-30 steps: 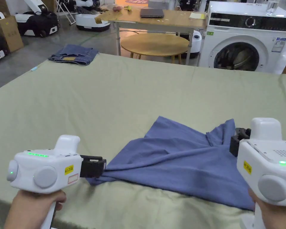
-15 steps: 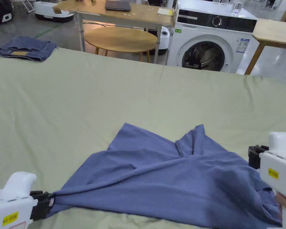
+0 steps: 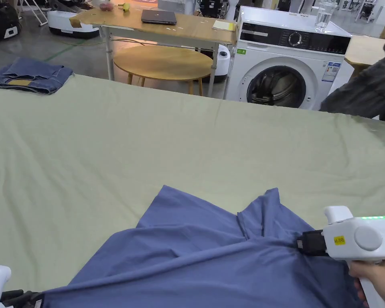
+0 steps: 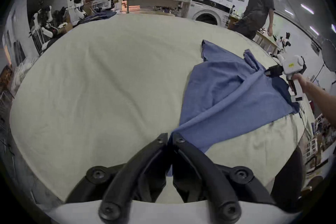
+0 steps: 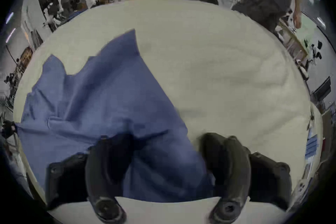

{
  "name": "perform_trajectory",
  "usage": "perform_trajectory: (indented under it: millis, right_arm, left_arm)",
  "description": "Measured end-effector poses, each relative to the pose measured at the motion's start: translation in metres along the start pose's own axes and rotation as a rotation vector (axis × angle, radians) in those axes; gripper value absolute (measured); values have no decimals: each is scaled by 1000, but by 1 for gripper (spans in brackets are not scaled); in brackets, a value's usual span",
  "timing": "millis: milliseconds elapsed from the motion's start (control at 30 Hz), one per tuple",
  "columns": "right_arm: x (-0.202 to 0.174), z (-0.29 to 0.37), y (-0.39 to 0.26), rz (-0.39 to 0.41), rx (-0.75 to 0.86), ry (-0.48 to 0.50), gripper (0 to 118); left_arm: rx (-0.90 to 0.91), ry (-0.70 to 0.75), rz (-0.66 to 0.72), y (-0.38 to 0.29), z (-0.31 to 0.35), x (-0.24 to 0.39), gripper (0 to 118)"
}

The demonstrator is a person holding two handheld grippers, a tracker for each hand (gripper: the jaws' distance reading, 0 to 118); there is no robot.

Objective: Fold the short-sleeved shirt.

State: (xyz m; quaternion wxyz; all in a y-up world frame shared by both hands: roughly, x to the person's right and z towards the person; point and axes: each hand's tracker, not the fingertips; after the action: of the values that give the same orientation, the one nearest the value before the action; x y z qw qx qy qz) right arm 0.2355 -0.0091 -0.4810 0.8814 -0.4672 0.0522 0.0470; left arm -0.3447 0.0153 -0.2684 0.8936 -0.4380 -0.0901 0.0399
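A blue short-sleeved shirt point(image 3: 211, 256) lies rumpled on the green-covered table point(image 3: 147, 140), stretched in a ridge between both grippers. My left gripper point(image 3: 37, 298) sits at the near left with its jaws shut on a corner of the shirt point(image 4: 227, 91); the pinch shows in the left gripper view point(image 4: 170, 137). My right gripper point(image 3: 299, 242) touches the shirt's right side, close to the notch in its far edge. In the right gripper view its jaws point(image 5: 161, 138) stand wide apart, and the shirt point(image 5: 101, 97) is draped over the left jaw and across the gap.
Folded jeans point(image 3: 29, 78) rest at the table's far left corner. Beyond the far edge stand a washing machine point(image 3: 292, 72), a round table point(image 3: 163, 60) and a wooden desk point(image 3: 155, 26). A person in dark clothes point(image 4: 258, 2) stands at the far right corner.
The left gripper has pulled its corner out toward the near left, stretching the shirt. The right gripper has moved in from the right edge onto the shirt. A person's sleeve has appeared at the right.
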Motion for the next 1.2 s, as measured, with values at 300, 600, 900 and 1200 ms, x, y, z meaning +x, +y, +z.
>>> perform_trajectory:
  millis: [300,600,900,1200]
  right_arm:
    - [-23,107,-1,34,269,10,1]
    - [-26,253,47,57,587,-82,1]
    - [-6,363,149,64,832,-257,1]
    - [20,425,228,-81,964,-220,1]
  left_arm:
    - [10,14,-14,32,-10,-15,0]
    - [185,143,-51,153,26,23,0]
    - [474,261,-126,324,111,84,0]
    - [669,326,-137,438,183,110,0]
